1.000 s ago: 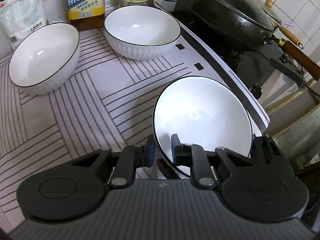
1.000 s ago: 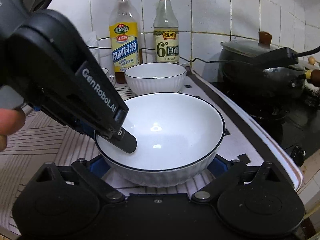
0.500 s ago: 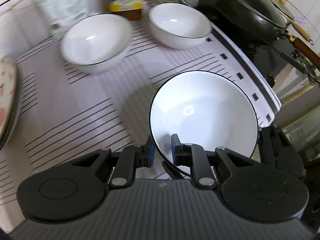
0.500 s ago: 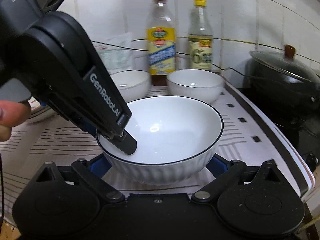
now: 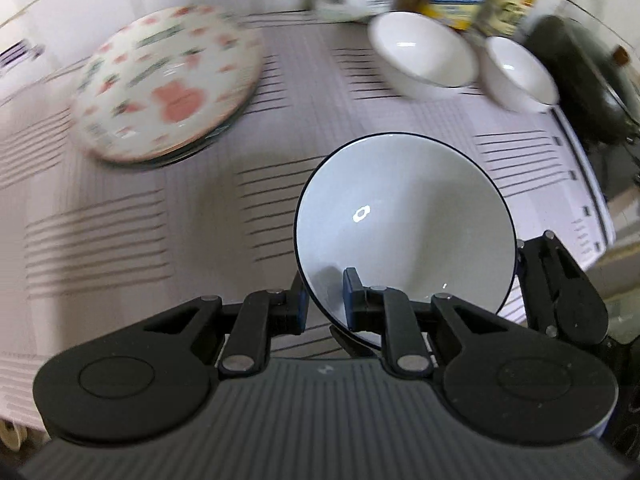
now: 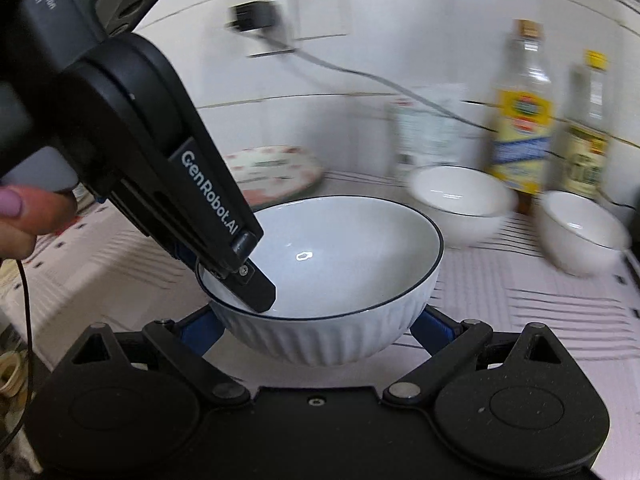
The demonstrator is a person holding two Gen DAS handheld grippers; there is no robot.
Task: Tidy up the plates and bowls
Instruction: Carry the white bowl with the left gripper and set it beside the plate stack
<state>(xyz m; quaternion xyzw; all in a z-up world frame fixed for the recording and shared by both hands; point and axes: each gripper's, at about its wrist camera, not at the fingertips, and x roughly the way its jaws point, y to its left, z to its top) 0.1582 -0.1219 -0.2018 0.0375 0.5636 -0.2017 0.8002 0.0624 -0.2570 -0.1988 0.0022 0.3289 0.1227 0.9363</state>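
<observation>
A white bowl with a dark rim (image 5: 404, 220) hangs over the striped mat, held from two sides. My left gripper (image 5: 324, 300) is shut on its near rim, one finger inside the bowl and one outside. In the right wrist view the same bowl (image 6: 340, 256) sits between the wide-set fingers of my right gripper (image 6: 316, 332), whose blue pads (image 6: 432, 328) press its ribbed lower wall. The left gripper (image 6: 248, 284) reaches in from the upper left there. A stack of floral plates (image 5: 168, 84) lies at the far left. Two more white bowls (image 5: 424, 56) (image 5: 520, 76) stand at the back.
The striped mat (image 5: 160, 220) covers the counter. Two bottles (image 6: 520, 120) (image 6: 584, 136) and a white bag stand against the tiled wall behind the bowls. A dark wok (image 5: 588, 92) sits on the stove at the right. A person's fingers (image 6: 28, 216) grip the left tool.
Both grippers have carried the bowl leftward over the counter and a little up. The floral plates have come into view and the wok has slid to the right edge.
</observation>
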